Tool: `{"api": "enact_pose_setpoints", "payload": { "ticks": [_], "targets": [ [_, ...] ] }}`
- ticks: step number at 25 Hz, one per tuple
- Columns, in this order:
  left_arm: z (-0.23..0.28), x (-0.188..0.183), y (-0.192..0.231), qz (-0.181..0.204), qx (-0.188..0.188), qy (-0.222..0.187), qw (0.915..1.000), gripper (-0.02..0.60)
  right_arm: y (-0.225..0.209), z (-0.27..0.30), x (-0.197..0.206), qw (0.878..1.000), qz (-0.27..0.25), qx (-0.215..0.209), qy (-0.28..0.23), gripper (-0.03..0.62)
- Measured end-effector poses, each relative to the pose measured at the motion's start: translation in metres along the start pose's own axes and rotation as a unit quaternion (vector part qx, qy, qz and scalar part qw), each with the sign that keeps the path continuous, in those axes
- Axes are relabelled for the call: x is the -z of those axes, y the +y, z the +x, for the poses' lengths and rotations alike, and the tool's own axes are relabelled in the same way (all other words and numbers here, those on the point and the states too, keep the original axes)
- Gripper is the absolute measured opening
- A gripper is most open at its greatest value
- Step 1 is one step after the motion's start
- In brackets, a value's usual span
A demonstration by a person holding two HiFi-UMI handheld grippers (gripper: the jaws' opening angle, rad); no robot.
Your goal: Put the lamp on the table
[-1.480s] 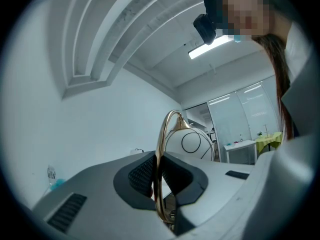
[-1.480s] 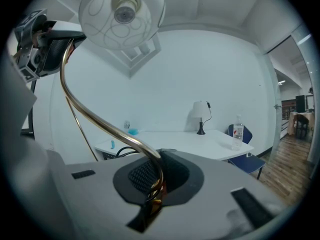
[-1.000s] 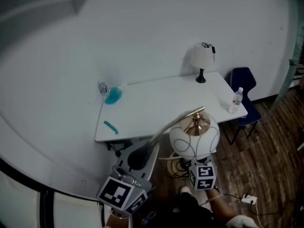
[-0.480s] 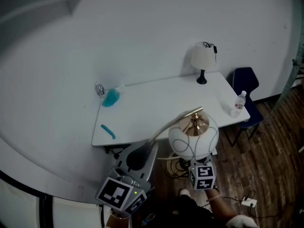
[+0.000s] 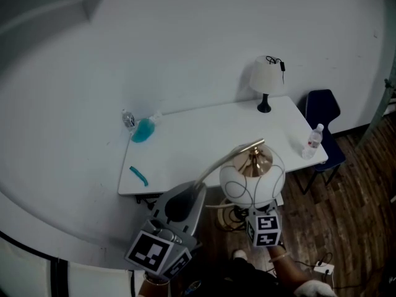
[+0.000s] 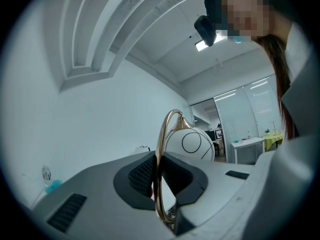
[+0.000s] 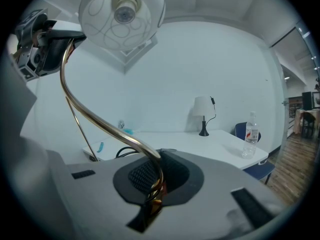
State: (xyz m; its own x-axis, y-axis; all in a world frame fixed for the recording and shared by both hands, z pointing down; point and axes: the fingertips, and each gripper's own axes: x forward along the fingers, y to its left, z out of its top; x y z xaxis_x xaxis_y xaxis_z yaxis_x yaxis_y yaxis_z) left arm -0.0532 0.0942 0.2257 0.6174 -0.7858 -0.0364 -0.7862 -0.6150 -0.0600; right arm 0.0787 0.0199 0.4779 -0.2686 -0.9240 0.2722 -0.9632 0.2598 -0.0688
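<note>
In the left claw [image 5: 185,198], clenched: the curved brass arm [image 6: 161,149] of a lamp with a white globe shade laced with thin black loops [image 5: 252,181], pinched partway along the arc. In the right claw [image 5: 247,214], likewise clamped tight: the lower end of that same brass arm, beside a black cord [image 7: 122,151].

Lamp aloft over the dark wooden floor [image 5: 352,190], just short of the near edge of the white rectangular bench [image 5: 204,138]; not yet set down.

From both claws, bench top at about 12 o'clock in the head view, bare surface straight ahead. Long axis of the brass arm from 7 o'clock to 1 o'clock, with the globe at the far end, nearer the right claw. Probably a forward carry, then a lowering led by the right claw.

Already on the bench:
- at 1 o'clock, a small lamp with a white cone shade on a black stem [image 5: 266,79];
- at 3 o'clock, a clear plastic bottle [image 5: 314,140], red label, print too small to read;
- at 10 o'clock, a teal translucent object [image 5: 143,129].

No legible writing anywhere; only black-and-white square markers on the claw cubes.
</note>
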Motion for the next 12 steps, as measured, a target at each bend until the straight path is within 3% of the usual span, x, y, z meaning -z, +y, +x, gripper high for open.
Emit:
{"api": "enact_pose_setpoints", "payload": {
  "ticks": [12],
  "targets": [
    [0.023,0.004,0.007,0.0,-0.013,-0.007,0.9999,0.026,-0.01,0.031,-0.006,1.0,-0.005,-0.017,-0.009,0.005]
  ]
}}
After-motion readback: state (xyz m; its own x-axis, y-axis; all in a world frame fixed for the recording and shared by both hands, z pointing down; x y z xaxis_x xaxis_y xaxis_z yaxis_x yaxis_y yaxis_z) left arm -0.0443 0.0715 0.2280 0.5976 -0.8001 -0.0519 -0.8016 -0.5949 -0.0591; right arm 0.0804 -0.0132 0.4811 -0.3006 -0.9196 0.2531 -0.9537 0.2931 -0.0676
